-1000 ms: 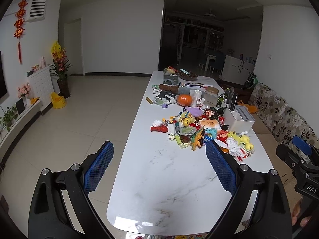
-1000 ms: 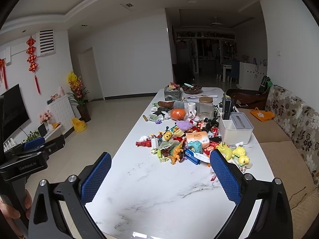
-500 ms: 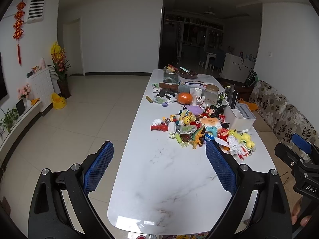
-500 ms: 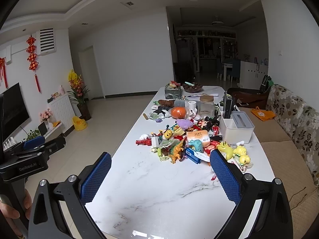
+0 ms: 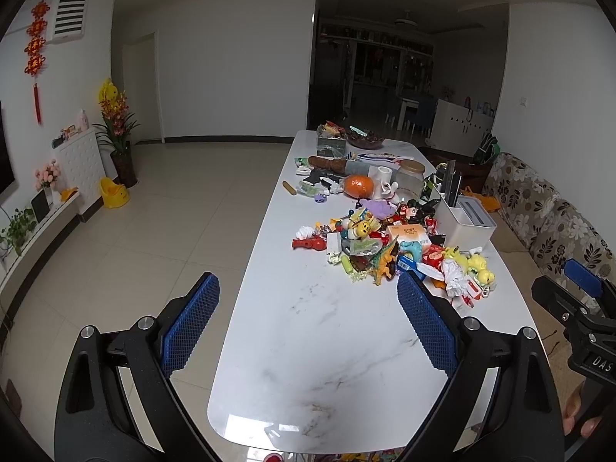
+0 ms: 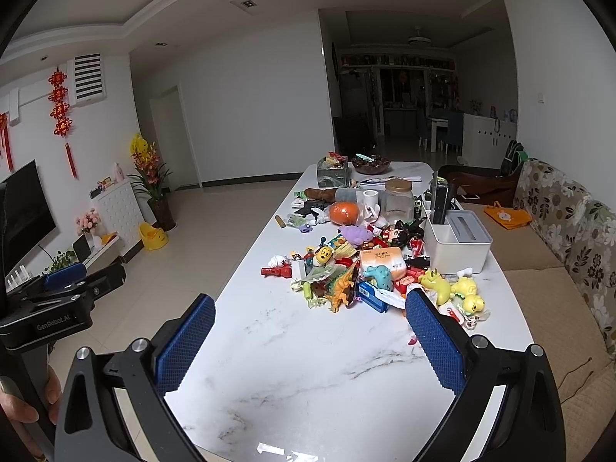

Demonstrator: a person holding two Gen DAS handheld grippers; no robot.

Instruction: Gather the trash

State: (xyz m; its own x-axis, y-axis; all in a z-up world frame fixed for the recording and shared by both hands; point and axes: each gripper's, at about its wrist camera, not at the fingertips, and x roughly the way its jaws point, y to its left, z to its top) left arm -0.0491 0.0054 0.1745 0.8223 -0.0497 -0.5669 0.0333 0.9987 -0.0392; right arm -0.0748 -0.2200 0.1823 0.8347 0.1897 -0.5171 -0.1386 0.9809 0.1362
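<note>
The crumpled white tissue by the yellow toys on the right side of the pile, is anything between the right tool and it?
Nothing visible blocks it. Bare marble table lies between the open right tool and the crumpled white tissue, though yellow toys crowd it.

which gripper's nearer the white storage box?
Right gripper, likely. White storage box lies ahead on its right; left gripper sits further left, both short of it, open.

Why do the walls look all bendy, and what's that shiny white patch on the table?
Both wrist views use a fisheye lens: it bends straight walls and blacks out the corners. In the left wrist view, the patch at the table's near edge is glare; the right wrist view shows it too. The far room looks dim in both.
</note>
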